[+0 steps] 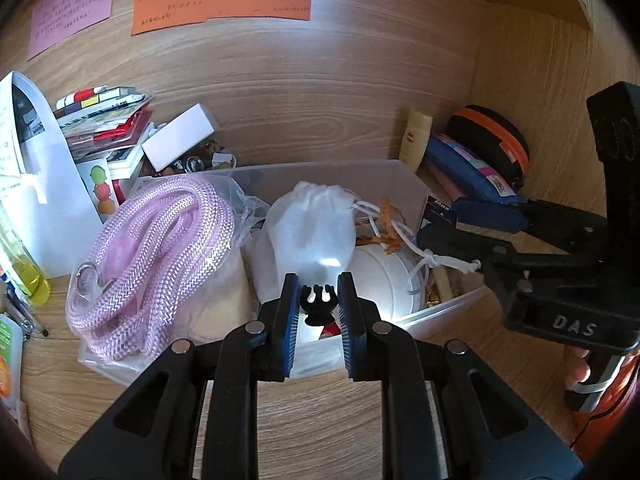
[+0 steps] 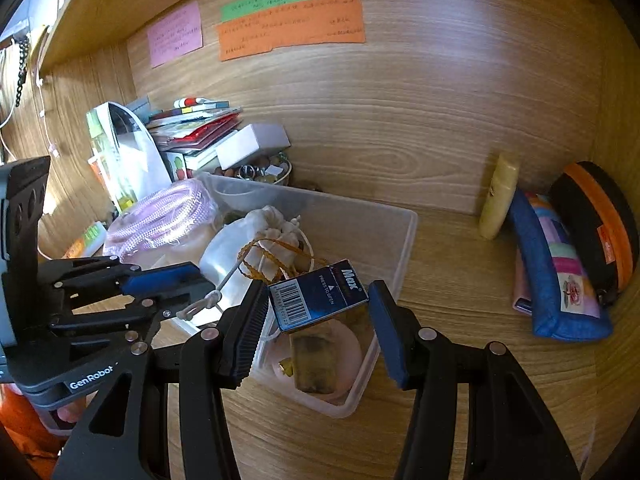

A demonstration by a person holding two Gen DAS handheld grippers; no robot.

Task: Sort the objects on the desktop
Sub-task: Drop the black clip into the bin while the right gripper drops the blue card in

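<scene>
A clear plastic bin (image 1: pixel 440 312) (image 2: pixel 400 248) on the wooden desk holds a pink mesh rope (image 1: pixel 156 256) (image 2: pixel 168 216), a white drawstring pouch (image 1: pixel 312 224) (image 2: pixel 264 224) and other small items. My left gripper (image 1: pixel 318 300) is over the bin's near side with a small black claw clip (image 1: pixel 318 304) between its pads; contact cannot be told. It also shows in the right wrist view (image 2: pixel 172 284). My right gripper (image 2: pixel 318 300) is open over the bin's corner, around a dark blue "Max" staple box (image 2: pixel 320 296) (image 1: pixel 438 210); the right pad is apart from it.
A stack of books, a white box (image 1: pixel 180 136) and papers stand at the back left. A yellow bottle (image 2: pixel 500 200), a blue pencil case (image 2: pixel 556 272) and a black-and-orange round case (image 2: pixel 600 232) lie at the right by the side wall. Coloured notes (image 2: pixel 292 24) hang on the back panel.
</scene>
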